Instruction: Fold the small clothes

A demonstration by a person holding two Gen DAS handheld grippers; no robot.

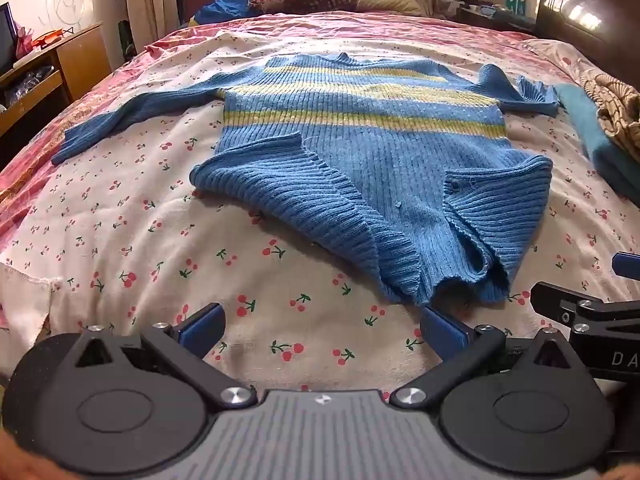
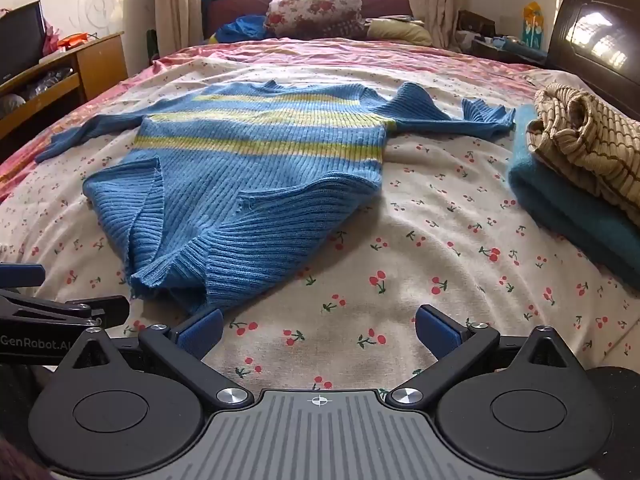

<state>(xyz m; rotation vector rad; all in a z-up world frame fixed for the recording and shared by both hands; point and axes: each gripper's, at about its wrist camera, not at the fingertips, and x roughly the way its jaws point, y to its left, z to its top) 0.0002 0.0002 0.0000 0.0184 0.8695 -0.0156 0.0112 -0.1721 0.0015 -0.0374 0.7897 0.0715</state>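
Observation:
A blue ribbed sweater (image 1: 360, 136) with yellow stripes lies spread on the cherry-print bedsheet (image 1: 140, 248), sleeves out to both sides, its hem bunched and curled toward me. It also shows in the right wrist view (image 2: 248, 168). My left gripper (image 1: 322, 330) is open and empty, just short of the hem, its right fingertip (image 1: 442, 330) close to the hem's edge. My right gripper (image 2: 318, 330) is open and empty over bare sheet, to the right of the hem. Each gripper shows at the edge of the other's view.
A pile of folded clothes, a tan striped piece (image 2: 588, 148) on a teal one (image 2: 568, 208), lies at the right of the bed. Pillows (image 2: 316, 12) sit at the far end. A wooden desk (image 2: 80, 68) stands left, a dark headboard (image 2: 600, 44) right.

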